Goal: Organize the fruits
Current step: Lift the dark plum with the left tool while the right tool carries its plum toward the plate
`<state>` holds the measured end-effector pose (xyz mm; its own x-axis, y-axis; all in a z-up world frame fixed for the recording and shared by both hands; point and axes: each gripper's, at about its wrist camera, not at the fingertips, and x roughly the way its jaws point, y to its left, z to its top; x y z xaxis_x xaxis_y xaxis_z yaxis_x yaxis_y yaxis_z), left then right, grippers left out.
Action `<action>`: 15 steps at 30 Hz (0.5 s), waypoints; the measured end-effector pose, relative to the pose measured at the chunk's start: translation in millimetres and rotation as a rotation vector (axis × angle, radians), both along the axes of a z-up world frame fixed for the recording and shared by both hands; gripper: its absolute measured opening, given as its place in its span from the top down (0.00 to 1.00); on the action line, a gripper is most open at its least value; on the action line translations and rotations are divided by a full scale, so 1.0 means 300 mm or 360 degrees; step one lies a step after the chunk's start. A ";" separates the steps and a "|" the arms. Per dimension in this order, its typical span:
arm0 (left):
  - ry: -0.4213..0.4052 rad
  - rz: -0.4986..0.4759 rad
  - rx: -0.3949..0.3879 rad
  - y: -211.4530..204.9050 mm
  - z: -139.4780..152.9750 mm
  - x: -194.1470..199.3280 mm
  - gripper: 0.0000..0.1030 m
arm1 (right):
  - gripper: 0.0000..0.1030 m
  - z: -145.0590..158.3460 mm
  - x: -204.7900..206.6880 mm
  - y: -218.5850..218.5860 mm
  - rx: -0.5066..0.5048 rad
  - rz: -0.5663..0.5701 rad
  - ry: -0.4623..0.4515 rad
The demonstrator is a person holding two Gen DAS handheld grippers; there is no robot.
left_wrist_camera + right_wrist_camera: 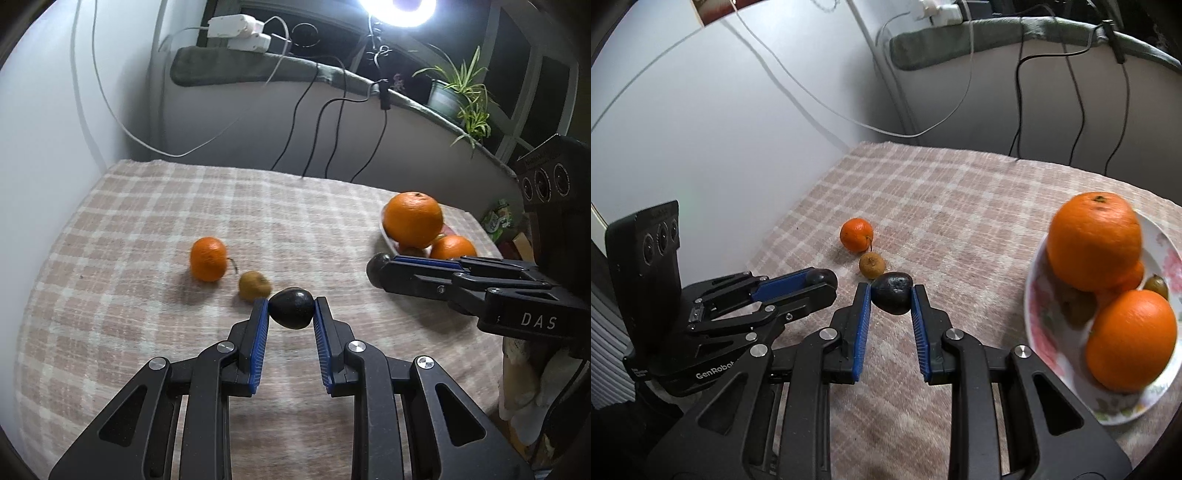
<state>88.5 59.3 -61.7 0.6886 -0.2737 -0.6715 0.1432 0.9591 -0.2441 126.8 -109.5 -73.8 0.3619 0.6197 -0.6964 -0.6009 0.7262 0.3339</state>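
Note:
My left gripper (291, 308) is shut on a dark fruit (291, 308), held above the checked cloth. My right gripper (892, 293) is shut on another dark fruit (892, 292). Each gripper shows in the other's view: the right one (380, 269) at right, the left one (822, 278) at left, each with a dark fruit at its tip. On the cloth lie a small tangerine (208, 258) (856, 235) and a brown kiwi-like fruit (254, 285) (872, 265). A floral plate (1049, 325) at right holds a big orange (1093, 240) (413, 219), another orange (1132, 339) (452, 247) and small brown fruits.
The checked tablecloth (147, 229) covers the table, which meets a white wall on the left. Cables (332, 122) hang behind the far edge. A padded sill carries power strips (240, 31) and a potted plant (458, 92). A ring light (399, 11) shines above.

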 end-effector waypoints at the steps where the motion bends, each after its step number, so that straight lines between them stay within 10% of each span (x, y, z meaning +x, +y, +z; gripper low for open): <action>1: -0.0005 -0.0007 -0.0001 -0.010 0.004 -0.003 0.78 | 0.78 0.004 -0.003 -0.011 0.0005 -0.0008 -0.0005; 15: -0.0052 -0.0144 -0.0038 -0.170 0.047 0.004 0.78 | 0.78 0.072 -0.047 -0.238 0.0025 -0.0189 -0.0104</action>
<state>89.7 8.2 -47.5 0.6818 -0.3517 -0.6414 0.2375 0.9358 -0.2607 112.8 -180.9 -52.1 0.4773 0.5805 -0.6597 -0.5320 0.7884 0.3089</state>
